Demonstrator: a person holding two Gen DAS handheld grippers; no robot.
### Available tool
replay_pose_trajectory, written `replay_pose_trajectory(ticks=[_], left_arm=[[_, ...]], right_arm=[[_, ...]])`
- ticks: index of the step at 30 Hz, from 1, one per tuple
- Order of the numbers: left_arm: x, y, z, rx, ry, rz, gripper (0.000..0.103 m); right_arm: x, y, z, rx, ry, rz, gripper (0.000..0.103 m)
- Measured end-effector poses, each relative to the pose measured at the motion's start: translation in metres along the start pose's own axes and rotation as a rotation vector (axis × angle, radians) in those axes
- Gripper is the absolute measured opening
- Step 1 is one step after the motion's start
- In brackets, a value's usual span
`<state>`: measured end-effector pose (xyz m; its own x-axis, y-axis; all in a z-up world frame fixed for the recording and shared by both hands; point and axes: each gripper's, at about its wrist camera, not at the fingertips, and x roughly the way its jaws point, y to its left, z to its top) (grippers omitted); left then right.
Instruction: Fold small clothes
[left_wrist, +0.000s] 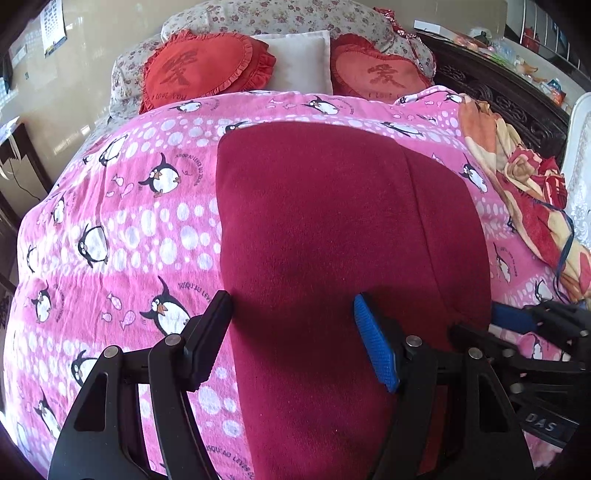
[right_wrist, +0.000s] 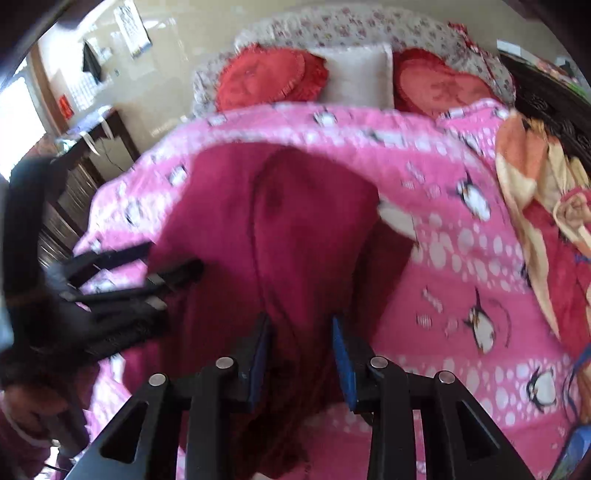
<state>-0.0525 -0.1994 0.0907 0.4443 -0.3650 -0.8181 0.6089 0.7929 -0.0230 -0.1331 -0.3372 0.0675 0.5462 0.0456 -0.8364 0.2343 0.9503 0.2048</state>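
Pink bedspread (left_wrist: 122, 221) lay open left of the red cloth (left_wrist: 332, 229); a rumpled blanket (left_wrist: 524, 192) seemingly crowded its right.

The dark red cloth (right_wrist: 266, 229) lies on the pink penguin blanket (right_wrist: 461, 258) on the bed. The right gripper (right_wrist: 301, 354) has its fingers (right_wrist: 341, 354) apart, with red cloth between them. The left gripper (right_wrist: 147, 269) is blurry at the cloth's left side.

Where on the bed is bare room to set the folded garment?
Free: penguin sheet left of the garment, up to the heart cushions. Narrower strip between the garment and the blanket. Crowded: near edge, both grippers.
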Motion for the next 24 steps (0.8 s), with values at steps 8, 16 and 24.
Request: replay_pose_trajectory(ticks=[8, 16, 24], left_arm=[[-0.016, 0.029, -0.016, -0.095, 0.033, -0.122, 0.069], [0.006, 0.065, -0.026, -0.293, 0.085, -0.330, 0.079], [0.036, 0.054, -0.017, -0.343, 0.114, -0.410, 0.087]], right_arm=[[-0.021, -0.027, -0.006, 0.147, -0.084, 0.098, 0.059], [0.001, -0.059, -0.009, 0.358, -0.077, 0.277, 0.072], [0.020, -0.059, -0.003, 0.384, -0.096, 0.340, 0.079]])
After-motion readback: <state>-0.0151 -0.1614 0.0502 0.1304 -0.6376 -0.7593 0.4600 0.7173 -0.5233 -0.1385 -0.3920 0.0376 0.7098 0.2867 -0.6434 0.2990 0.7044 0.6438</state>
